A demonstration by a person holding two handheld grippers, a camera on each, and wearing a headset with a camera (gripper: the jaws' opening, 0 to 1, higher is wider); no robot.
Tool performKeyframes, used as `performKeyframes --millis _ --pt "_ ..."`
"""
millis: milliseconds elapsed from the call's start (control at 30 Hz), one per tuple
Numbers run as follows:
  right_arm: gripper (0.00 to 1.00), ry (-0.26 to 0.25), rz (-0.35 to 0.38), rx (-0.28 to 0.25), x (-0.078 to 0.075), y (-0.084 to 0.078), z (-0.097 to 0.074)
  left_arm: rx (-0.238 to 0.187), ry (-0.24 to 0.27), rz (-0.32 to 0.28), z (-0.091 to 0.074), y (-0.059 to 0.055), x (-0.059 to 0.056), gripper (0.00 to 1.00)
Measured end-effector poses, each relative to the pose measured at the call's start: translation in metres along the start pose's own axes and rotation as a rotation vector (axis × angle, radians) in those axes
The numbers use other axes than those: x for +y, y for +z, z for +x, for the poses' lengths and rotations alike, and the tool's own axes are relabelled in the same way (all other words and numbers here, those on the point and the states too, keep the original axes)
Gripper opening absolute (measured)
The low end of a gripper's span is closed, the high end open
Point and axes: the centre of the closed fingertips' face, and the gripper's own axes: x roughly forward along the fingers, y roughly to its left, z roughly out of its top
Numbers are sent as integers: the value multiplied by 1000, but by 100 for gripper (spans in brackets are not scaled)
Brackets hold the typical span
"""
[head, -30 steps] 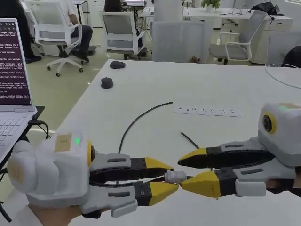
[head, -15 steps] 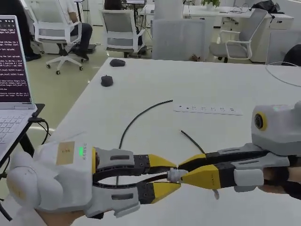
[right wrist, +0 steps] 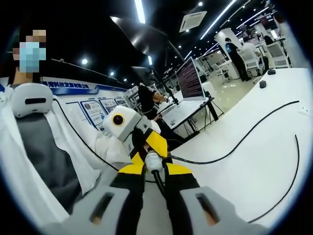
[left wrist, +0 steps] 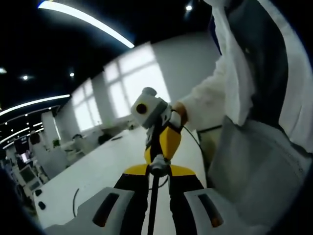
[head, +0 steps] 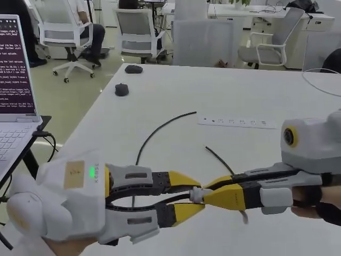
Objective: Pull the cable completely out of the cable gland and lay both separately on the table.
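I hold the work in the air above the near edge of the table [head: 240, 90], with the tips of both grippers almost touching. My left gripper [head: 192, 198] has its fingers clamped around the white cable gland [head: 197, 195]. My right gripper [head: 209, 191] has its fingers pinched nearly together at the gland's other face. As far as I can judge they are on the black cable [right wrist: 159, 182], though the gland hides the exact contact. The cable runs along between the fingers on both sides, so it is not out yet.

The main risk, I think, is grip. The gland is small, round and smooth, and I have it only at the fingertips. A hard tug could pop it loose, and this close to the near edge it could roll off. The thin cable may equally slide through my right fingers instead of through the seal. If I pull off the gland's axis, the cable could bind.

A long black lead [head: 160, 130] and a short black lead [head: 218, 160] lie mid-table, toward the power strip [head: 237, 124]. I cannot trace whether either joins my cable, but a trailing length could snag as my hands part.
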Motion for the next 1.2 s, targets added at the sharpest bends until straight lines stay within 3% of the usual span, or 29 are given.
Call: performKeyframes --millis 267,400,467,600,733,800,867,933,1000,1067,1100,1200 --pt "13 19 20 -10 5 0 -2 -11 8 -3 0 2 2 15" --pt "13 44 104 -51 6 3 -6 -10 6 3 0 2 1 15" --pt "13 46 135 -43 6 1 -6 -11 4 4 1 2 0 15" --pt "12 28 111 -36 5 1 -4 0 1 -1 2 -1 0 15" --pt "12 3 24 -33 3 4 -2 4 9 -67 1 -3 4 15" --pt "12 -13 -20 -7 2 0 -1 6 7 -133 0 -6 4 15" --pt "12 -18 -48 -14 2 2 0 -3 7 -141 1 -5 6 15" --pt "12 -26 -108 5 1 -1 1 9 -10 -249 1 -10 2 15" --pt "11 -42 -210 24 1 -3 1 -1 -25 -307 0 -10 3 15" --pt "11 -42 -281 20 4 -1 1 -16 -29 -330 0 -8 3 15" --pt "11 -39 -299 18 5 -1 1 -30 -38 -376 0 -6 3 15" --pt "11 -53 -381 32 5 -1 1 -28 -44 -408 0 -7 3 15"
